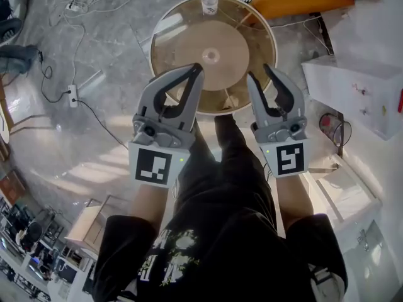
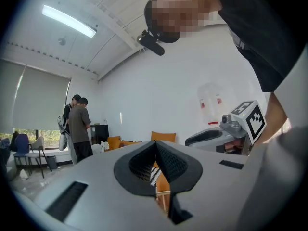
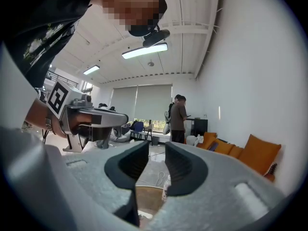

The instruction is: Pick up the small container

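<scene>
A small clear container (image 1: pixel 210 2) with a pale cap stands at the far edge of a round brown table (image 1: pixel 189 49). Both grippers are held above the table's near side, well short of the container. The left gripper (image 1: pixel 199 68) is shut, its tips meeting with nothing between them; its own view shows the left gripper (image 2: pixel 155 145) closed the same way. The right gripper (image 1: pixel 261 73) stands open and empty. In its own view the right gripper (image 3: pixel 157 150) has a clear gap, with the table top (image 3: pixel 149 198) showing below.
White boxes (image 1: pixel 352 87) stand at the right and an orange cushion (image 1: pixel 296 2) lies beyond the table. Cables and a power strip (image 1: pixel 72 96) are on the grey floor at the left. Two people (image 3: pixel 178 119) stand far off by the window.
</scene>
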Demonstrator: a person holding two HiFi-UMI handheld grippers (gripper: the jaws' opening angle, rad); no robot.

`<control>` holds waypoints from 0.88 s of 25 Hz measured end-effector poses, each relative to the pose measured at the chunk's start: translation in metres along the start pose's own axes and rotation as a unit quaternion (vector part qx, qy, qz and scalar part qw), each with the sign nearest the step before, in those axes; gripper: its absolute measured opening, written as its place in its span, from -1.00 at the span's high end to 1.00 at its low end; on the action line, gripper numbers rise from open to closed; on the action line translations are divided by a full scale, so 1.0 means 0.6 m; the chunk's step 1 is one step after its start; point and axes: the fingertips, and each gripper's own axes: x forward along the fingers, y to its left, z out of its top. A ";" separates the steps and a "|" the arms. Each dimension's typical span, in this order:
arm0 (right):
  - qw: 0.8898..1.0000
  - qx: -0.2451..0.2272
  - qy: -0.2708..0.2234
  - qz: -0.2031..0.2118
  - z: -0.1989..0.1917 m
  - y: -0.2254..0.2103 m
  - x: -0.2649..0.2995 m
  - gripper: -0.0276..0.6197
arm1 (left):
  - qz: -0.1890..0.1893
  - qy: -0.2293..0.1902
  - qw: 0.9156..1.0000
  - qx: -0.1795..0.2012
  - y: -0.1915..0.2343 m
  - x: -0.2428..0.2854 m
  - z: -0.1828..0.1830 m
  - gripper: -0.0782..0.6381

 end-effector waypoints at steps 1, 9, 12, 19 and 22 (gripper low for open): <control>1.000 0.000 0.004 0.002 -0.014 0.003 0.005 0.58 | -0.005 0.000 1.000 0.002 -0.002 0.004 -0.010 0.74; 1.000 0.009 0.030 -0.002 -0.117 0.014 0.037 0.57 | -0.031 0.007 1.000 0.000 0.016 0.035 -0.103 0.74; 0.999 0.016 0.035 -0.012 -0.148 0.015 0.051 0.56 | -0.039 0.010 0.999 0.004 0.030 0.041 -0.127 0.74; 0.999 0.018 0.038 -0.027 -0.208 0.035 0.095 0.56 | -0.062 0.016 0.998 -0.006 0.048 0.050 -0.194 0.74; 0.999 0.019 0.038 -0.029 -0.230 0.043 0.107 0.56 | -0.069 0.010 0.998 -0.006 0.047 0.056 -0.221 0.74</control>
